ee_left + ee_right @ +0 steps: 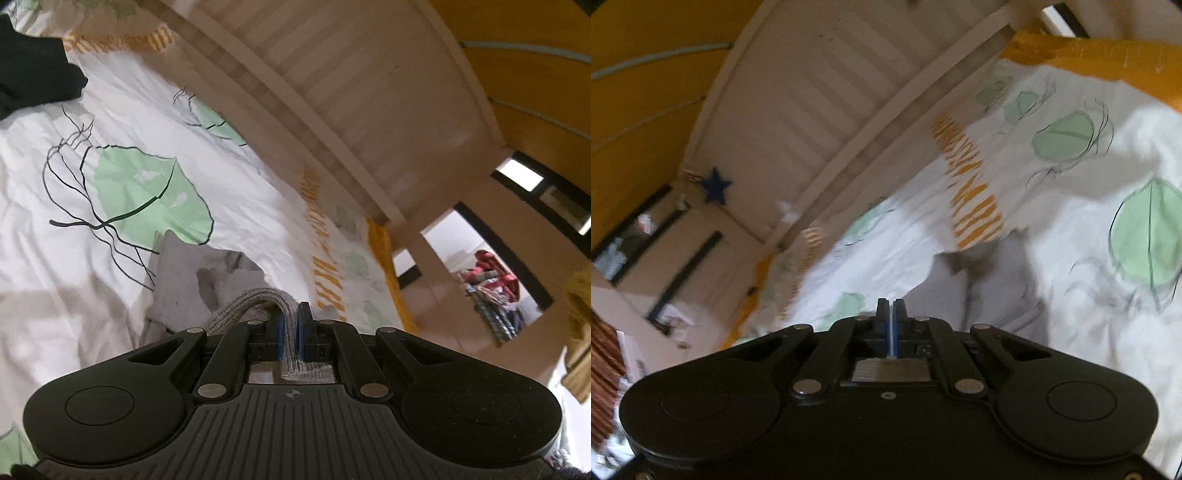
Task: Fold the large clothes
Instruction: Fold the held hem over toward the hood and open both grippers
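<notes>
A grey garment (pixel 184 280) lies crumpled on the white leaf-print bedsheet (pixel 110 140). My left gripper (pixel 290 317) is shut on the garment's ribbed grey hem (pixel 255 299), which passes between the blue pads and hangs out behind them. In the right wrist view the grey garment (pixel 990 284) lies just ahead and right of my right gripper (pixel 891 314), whose jaws are closed together with nothing visibly between them.
A black cloth (pixel 33 70) lies at the bed's far left. A white slatted headboard (pixel 351 85) borders the bed, with an orange wall (pixel 517 81) behind. An orange bed edge (pixel 1108 51) shows in the right wrist view. A blue star (pixel 716 184) hangs on the headboard.
</notes>
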`<state>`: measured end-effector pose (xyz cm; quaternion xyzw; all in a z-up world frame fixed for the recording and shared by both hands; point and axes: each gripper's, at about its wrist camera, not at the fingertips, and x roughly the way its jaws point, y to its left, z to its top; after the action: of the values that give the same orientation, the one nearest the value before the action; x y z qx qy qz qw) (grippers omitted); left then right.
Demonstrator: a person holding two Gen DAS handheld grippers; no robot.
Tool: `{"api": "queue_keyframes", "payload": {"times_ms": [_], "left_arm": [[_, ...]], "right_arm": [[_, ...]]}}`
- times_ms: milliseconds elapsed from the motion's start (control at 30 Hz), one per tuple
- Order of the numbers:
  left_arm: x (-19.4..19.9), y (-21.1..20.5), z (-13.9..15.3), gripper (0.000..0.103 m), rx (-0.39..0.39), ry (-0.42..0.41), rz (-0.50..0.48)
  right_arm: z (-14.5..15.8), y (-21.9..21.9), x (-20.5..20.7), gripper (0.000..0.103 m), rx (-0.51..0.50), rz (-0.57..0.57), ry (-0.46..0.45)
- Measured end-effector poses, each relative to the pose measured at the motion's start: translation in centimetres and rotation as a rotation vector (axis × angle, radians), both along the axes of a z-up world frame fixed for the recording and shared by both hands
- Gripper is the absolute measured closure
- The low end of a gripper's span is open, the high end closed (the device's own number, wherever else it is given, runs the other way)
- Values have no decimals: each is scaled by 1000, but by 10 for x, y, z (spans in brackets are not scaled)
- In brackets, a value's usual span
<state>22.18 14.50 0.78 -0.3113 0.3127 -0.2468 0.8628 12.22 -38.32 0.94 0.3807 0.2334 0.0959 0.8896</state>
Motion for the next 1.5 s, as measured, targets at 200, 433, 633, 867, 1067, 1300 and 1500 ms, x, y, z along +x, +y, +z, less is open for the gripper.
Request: {"api": "queue_keyframes", "payload": {"times_ms": [200, 433, 633, 867, 1067, 1300, 1500], "left_arm": [[25, -12, -13, 97, 40, 11, 4], [32, -12, -24, 97, 27, 29, 24], [34, -8, -27, 97, 28, 33, 32], [29, -5, -25, 96, 18, 34, 42], [36, -4, -2, 97, -14, -5, 39], [104, -21, 0, 96, 31, -2, 31], [158, -47, -42, 82, 133, 102, 25]], "right_arm": [[-9, -2, 52, 86, -82, 57, 45], [-45, 57, 92, 36, -347, 252, 103], [-73, 91, 113, 36, -539, 326, 147], [-74, 97, 96, 90, -553, 386, 136], [-24, 81, 57, 90, -539, 253, -43], [-2, 43, 106, 90, -523, 73, -45], [-44, 45, 165, 90, -544, 56, 110]]}}
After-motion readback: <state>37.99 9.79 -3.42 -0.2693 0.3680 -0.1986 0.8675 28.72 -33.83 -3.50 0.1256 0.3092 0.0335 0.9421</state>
